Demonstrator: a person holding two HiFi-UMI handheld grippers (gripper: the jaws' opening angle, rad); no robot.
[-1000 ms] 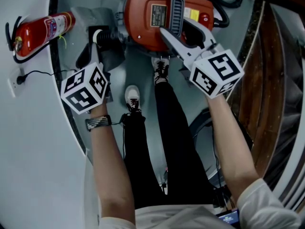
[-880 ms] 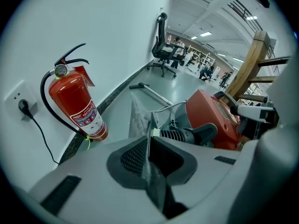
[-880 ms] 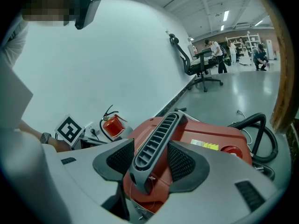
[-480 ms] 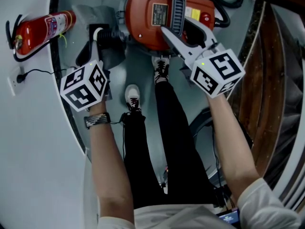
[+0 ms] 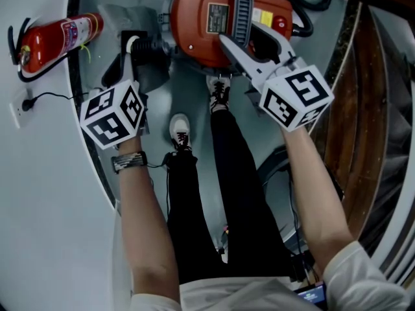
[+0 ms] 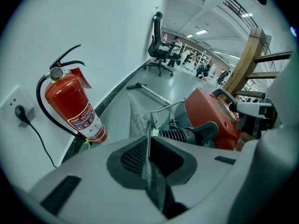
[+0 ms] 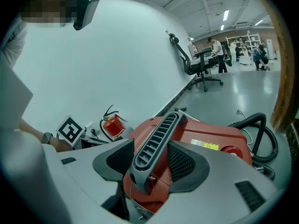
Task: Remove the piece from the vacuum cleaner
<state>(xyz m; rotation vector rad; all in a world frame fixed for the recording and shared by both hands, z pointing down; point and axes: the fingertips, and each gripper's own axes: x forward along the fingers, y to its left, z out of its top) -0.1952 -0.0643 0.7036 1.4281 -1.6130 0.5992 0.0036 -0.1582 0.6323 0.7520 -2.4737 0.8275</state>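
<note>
Right now my left claw point(image 6: 148, 143) pinches a thin grey cloth piece point(image 6: 136, 118); my right claw point(image 7: 152, 155) clamps the handle point(image 7: 161, 125) of the red vacuum cleaner point(image 7: 210, 141).

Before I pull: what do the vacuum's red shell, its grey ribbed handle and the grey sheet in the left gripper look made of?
Red vacuum shell: glossy moulded plastic, showing highlights.
Grey ribbed handle: matte plastic, moulded slots.
Thin grey sheet: probably fabric or filter cloth; it drapes limply.

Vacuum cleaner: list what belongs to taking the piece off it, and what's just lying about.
Job: vacuum cleaner; its handle, clamped in the right gripper; grey cloth piece, pinched in the left gripper.
Lying about: fire extinguisher; wall plug; office chair.
</note>
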